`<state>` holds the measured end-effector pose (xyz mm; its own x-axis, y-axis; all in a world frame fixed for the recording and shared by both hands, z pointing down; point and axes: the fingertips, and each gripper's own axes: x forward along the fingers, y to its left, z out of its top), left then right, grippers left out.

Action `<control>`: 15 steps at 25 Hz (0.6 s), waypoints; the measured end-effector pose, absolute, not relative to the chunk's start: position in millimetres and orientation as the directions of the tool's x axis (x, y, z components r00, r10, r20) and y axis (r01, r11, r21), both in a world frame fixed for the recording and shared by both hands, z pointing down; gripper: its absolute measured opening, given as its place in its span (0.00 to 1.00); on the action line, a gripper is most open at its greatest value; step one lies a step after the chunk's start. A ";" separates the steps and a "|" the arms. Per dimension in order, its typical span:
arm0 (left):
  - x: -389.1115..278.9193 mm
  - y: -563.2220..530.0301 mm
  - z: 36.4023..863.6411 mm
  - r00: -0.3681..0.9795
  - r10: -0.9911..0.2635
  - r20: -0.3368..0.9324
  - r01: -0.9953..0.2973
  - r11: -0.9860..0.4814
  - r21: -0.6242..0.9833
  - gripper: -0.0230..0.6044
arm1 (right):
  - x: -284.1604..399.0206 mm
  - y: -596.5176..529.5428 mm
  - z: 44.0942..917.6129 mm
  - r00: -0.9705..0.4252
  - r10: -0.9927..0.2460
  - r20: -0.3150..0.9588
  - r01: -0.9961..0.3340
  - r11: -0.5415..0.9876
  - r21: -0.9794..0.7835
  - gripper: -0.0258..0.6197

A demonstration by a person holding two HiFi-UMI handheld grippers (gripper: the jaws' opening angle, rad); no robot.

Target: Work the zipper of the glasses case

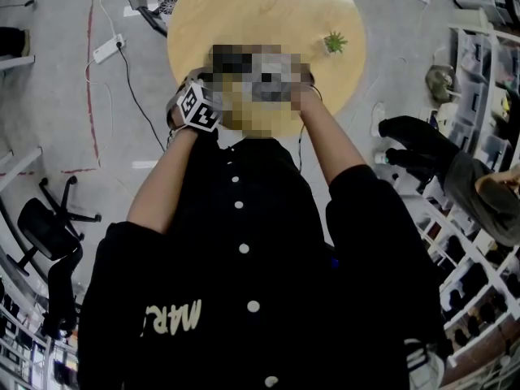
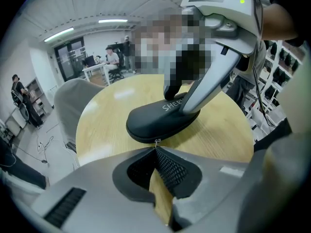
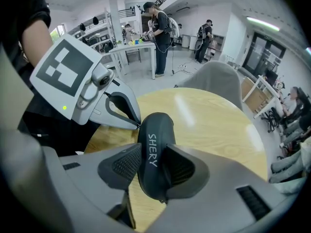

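Both grippers are engaged: the right gripper (image 3: 153, 167) clamps the glasses case (image 3: 158, 130) at frame centre, over the round table (image 3: 214, 125). The left gripper (image 2: 157, 152) has its jaws together, pinching the zipper pull (image 2: 156, 141) at the case's lower edge. Next move probably needs a steady draw along the seam.

The glasses case (image 3: 158, 125) is matt black with white capital lettering along its top, and its zipper pull (image 2: 157, 141) is silver. The left gripper (image 2: 156, 149) and the right gripper (image 3: 152, 154) are both pale grey, with black pads (image 3: 127, 163) in a fine mesh pattern. The left gripper's marker cube (image 1: 199, 106) is white with black square shapes and carries a small green light (image 3: 64, 108). The table (image 2: 107, 125) is pale yellow wood with faint grain, and the small plant (image 1: 335, 42) on it is green. The person's top (image 1: 244, 299) is black with white buttons and cream lettering. The floor (image 1: 49, 96) is grey with thin red lines
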<state>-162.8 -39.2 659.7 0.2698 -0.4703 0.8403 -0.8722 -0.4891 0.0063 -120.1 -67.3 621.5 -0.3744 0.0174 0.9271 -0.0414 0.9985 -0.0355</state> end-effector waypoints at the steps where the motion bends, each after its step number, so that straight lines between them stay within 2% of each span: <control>1: -165.1 -39.5 659.9 0.268 -0.466 0.843 -0.872 -0.490 0.006 0.04 | -120.2 -66.9 621.6 -0.376 0.015 0.927 -0.041 0.999 -0.032 0.29; 10: -184.9 -48.7 659.5 0.262 -0.436 0.861 -0.842 -0.540 -0.017 0.04 | -118.6 -66.5 620.5 -0.377 -0.002 0.926 -0.045 0.999 -0.016 0.29; 15: -193.7 -58.5 659.5 0.257 -0.426 0.868 -0.744 -0.660 -0.103 0.04 | -120.5 -66.4 620.1 -0.371 -0.004 0.929 -0.045 0.999 -0.013 0.29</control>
<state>-193.7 -58.5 659.5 0.2571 -0.4256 0.8676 -0.7441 -0.6600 -0.1033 -120.5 -66.4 620.1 -0.3707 -0.0042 0.9287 -0.0448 0.9989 -0.0134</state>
